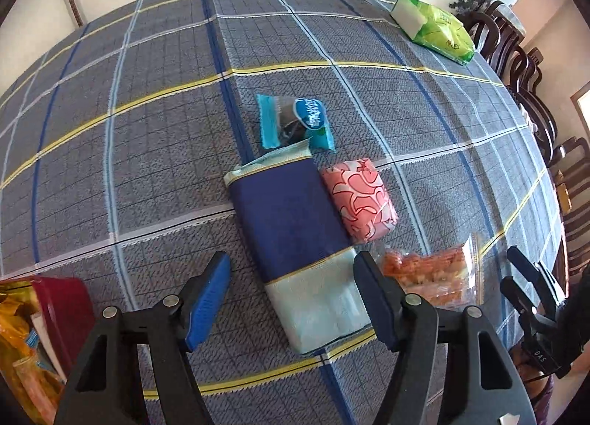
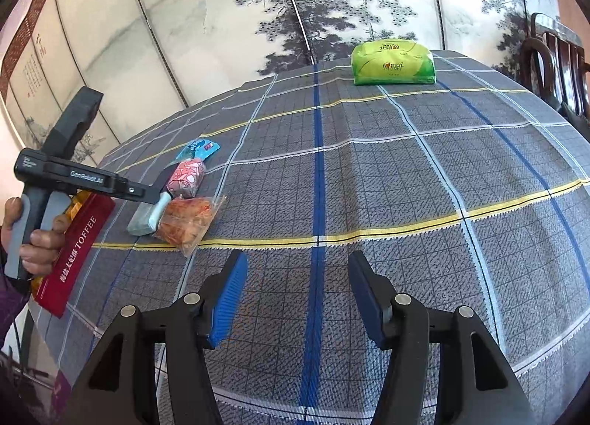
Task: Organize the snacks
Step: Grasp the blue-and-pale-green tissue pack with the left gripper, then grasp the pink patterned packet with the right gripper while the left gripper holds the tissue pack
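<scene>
My left gripper (image 1: 293, 285) is open, its jaws on either side of the near end of a long navy and pale blue pack (image 1: 295, 233) that lies on the tablecloth. Beside that pack lie a pink patterned packet (image 1: 359, 198), a clear bag of orange snacks (image 1: 431, 277) and a blue wrapped snack (image 1: 295, 122). A red toffee box (image 1: 55, 310) with gold packets stands at the lower left. My right gripper (image 2: 297, 292) is open and empty over bare cloth. In the right wrist view the snacks (image 2: 188, 218) and the red toffee box (image 2: 79, 248) lie at the left, under the left gripper.
A green tissue pack (image 1: 435, 27) lies at the far side of the table, also in the right wrist view (image 2: 392, 62). Dark wooden chairs (image 1: 531, 93) line the right edge. A painted folding screen (image 2: 258, 1) stands behind the table.
</scene>
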Demonstrator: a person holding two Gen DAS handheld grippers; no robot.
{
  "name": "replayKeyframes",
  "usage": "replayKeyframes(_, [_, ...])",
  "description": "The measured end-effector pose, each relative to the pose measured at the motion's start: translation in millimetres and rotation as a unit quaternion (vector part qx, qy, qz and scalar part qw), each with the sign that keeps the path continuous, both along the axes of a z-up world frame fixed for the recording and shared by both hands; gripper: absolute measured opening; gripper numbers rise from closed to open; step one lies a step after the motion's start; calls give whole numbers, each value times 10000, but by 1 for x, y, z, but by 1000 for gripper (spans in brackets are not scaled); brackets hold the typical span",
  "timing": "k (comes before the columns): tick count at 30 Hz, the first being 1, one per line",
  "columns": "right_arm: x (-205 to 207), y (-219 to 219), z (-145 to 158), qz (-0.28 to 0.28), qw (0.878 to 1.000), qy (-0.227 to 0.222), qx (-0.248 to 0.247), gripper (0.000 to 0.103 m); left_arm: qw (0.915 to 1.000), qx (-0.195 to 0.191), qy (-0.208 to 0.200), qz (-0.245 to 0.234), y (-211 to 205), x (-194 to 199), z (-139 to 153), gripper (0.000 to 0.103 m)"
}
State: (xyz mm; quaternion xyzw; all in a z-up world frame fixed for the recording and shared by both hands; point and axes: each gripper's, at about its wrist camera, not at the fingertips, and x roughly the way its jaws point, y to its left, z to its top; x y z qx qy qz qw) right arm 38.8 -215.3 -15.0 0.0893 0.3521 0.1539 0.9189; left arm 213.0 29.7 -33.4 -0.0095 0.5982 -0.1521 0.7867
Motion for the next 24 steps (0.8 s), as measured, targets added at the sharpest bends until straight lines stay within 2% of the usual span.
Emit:
replayKeyframes(6, [1,-2,-2,62,9998,45,162,59,9997,165,-82,-151,-14,10,-3,73])
replayKeyframes(8, [1,-3,-3,75,9998,36,196,59,9993,301,-191,-145,-17,9,-4,71])
replayKeyframes(9, [1,-2,-3,80,9997,39,207,59,9986,434,-268,-126,-17,7,-4,64])
replayKeyframes(10, [2,-3,-4,80,9997,51,217,60,9971,657,-377,-117,-19,3,-3,52])
replayKeyframes(11, [2,-4,-4,80,9997,66,236,60,9958,787,-446,-139,-19,0,-4,48])
replayKeyframes(13, [2,-5,-5,66,9995,74,286,61,9965,656,-521,-71,-10,-7,-3,45])
replayKeyframes(16, [2,-7,-5,35,9994,87,319,63,9953,705,-598,292,6,-27,-3,45])
replayKeyframes(19, [5,-2,-1,37,9997,171,171,63,9961,414,-583,512,19,-54,0,45])
replayKeyframes(22, [12,18,25,382,9992,-31,87,63,9950,384,-723,576,24,-78,9,45])
replayKeyframes(24, [27,36,42,673,9973,-37,294,68,9941,365,-833,583,24,-90,17,45])
